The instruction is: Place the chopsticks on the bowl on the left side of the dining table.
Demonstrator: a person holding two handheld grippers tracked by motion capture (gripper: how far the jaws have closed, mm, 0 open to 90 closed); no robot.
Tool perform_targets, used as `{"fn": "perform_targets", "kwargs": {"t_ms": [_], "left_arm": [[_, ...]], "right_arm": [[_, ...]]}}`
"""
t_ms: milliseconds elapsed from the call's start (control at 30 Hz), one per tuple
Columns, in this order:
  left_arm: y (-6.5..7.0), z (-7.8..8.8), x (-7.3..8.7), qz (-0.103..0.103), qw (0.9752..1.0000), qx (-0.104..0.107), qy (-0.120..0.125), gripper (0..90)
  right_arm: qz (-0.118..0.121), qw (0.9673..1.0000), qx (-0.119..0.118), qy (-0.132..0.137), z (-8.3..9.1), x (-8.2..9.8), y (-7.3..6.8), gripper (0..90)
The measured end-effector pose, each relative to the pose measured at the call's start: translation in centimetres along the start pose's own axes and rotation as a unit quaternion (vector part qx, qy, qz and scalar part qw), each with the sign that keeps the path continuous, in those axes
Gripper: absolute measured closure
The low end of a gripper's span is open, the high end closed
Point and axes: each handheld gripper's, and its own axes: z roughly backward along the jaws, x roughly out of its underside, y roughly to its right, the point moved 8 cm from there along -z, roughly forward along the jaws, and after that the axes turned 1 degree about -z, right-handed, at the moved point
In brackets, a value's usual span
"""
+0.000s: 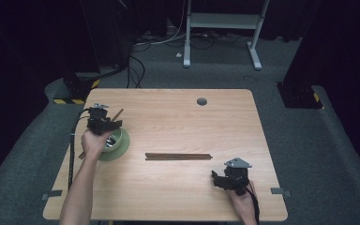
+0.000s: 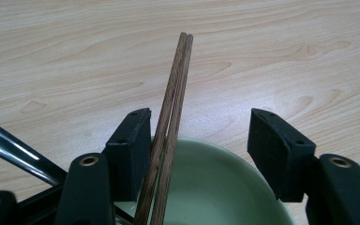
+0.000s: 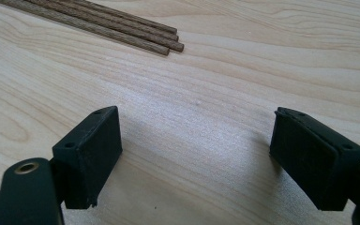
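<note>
While the left gripper (image 2: 199, 140) hangs over the green bowl (image 2: 215, 187) near the table's (image 1: 178, 117) left edge, its jaws stand wide apart with nothing pressed between them. A pair of chopsticks (image 2: 171, 122) lies across the bowl's rim, running between the jaws and close against the left-hand one in the left gripper view; their tips reach out over the bare wood beyond the bowl. Whether that jaw touches the sticks I cannot tell, but the other jaw is well clear of them, so there is no grip. From the high view the bowl (image 1: 119, 143) sits under the left hand (image 1: 93, 143), with the sticks' ends poking out on either side of the gripper.

More chopsticks (image 1: 178, 156) lie flat near the middle of the table, side by side and parallel to its front edge. In the right gripper view their ends (image 3: 145, 35) show at the top, well ahead of the jaws.

Near the table's front right corner, the right gripper (image 3: 197, 154) is low over bare wood, jaws wide and holding nothing.
</note>
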Motion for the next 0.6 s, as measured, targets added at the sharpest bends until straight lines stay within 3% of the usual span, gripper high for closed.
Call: {"fn": "perform_targets", "kwargs": {"t_ms": [367, 600], "left_arm": [[0.8, -0.1, 0.2, -0.012, 0.9999, 0.009, -0.004, 40.5], [0.9, -0.1, 0.6, -0.008, 0.9998, 0.017, 0.002, 41.9]], "right_arm": [[0.000, 1.0000, 0.000, 0.000, 0.0, 0.0, 0.0, 16.5], [0.000, 1.0000, 0.000, 0.000, 0.0, 0.0, 0.0, 16.5]]}}
